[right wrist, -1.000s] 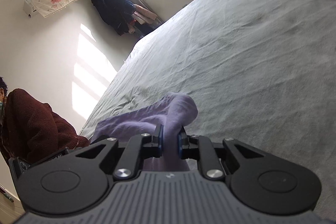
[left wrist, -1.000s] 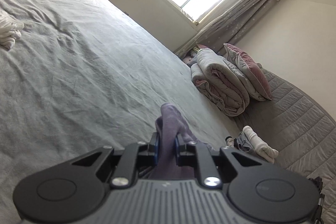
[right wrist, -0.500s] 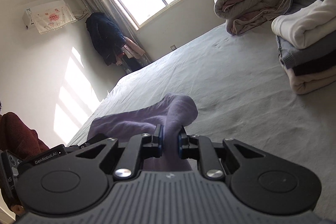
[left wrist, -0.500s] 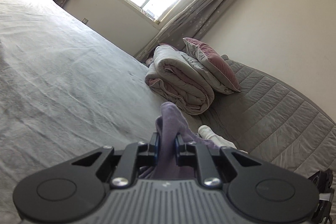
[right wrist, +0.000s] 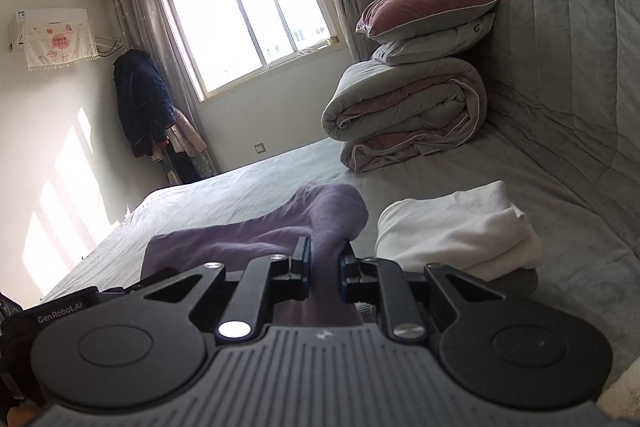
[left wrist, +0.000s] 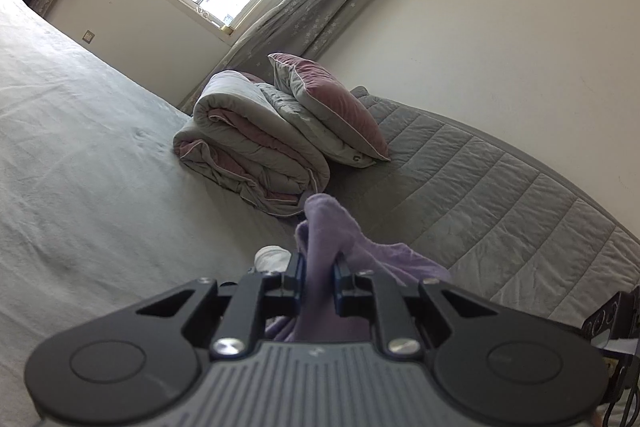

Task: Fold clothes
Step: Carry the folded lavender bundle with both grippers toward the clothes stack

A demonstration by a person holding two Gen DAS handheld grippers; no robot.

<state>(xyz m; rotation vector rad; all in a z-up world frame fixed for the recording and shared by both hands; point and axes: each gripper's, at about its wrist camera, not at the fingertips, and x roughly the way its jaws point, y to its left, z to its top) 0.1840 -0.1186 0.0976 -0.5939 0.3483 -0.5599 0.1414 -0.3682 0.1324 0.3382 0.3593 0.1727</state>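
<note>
Over the bed (left wrist: 80,167), both grippers pinch purple cloth (right wrist: 320,219).

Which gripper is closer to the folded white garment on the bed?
Right. The right gripper sits just beside the folded white garment. The left gripper has it peeking out just beyond its left finger. Both grip the purple garment.

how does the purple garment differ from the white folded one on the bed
The purple garment is held off the bed, pinched in the jaws of the right gripper and of the left gripper; the white garment lies untouched on the bed. The purple one hangs stretched between them; the white one is a compact fold. Both are soft fabric.
</note>
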